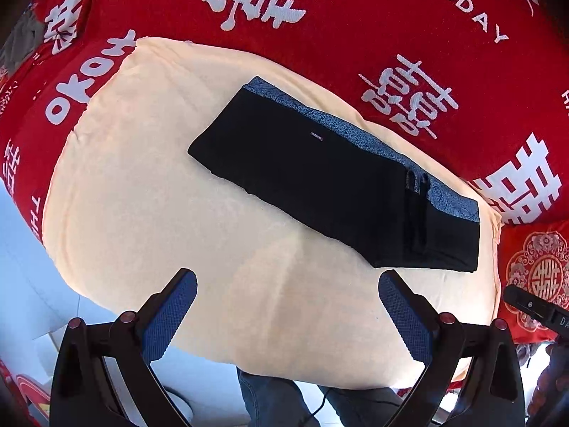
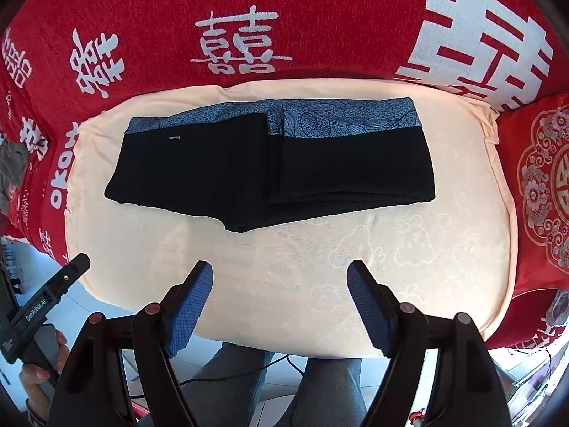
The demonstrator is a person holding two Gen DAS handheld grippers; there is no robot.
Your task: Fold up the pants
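Observation:
Black pants [image 2: 249, 174] with a blue patterned waistband [image 2: 348, 121] lie folded into a flat rectangle on a cream cushion [image 2: 284, 267]. In the left wrist view the same pants [image 1: 320, 178] stretch diagonally across the cushion [image 1: 142, 195]. My left gripper [image 1: 288, 295] is open above the cushion's near part, short of the pants, nothing between its blue pads. My right gripper [image 2: 281, 284] also stands open over bare cushion, in front of the pants and apart from them. The left gripper's body [image 2: 46, 302] appears at the lower left of the right wrist view, held by a hand [image 2: 39, 373].
A red blanket [image 2: 320, 17] with white characters covers the surface behind and around the cushion. A red embroidered pillow [image 2: 544, 185] lies at the right. Below the cushion's front edge are a person's legs in jeans [image 2: 320, 384], a cable and a pale tiled floor [image 1: 21, 249].

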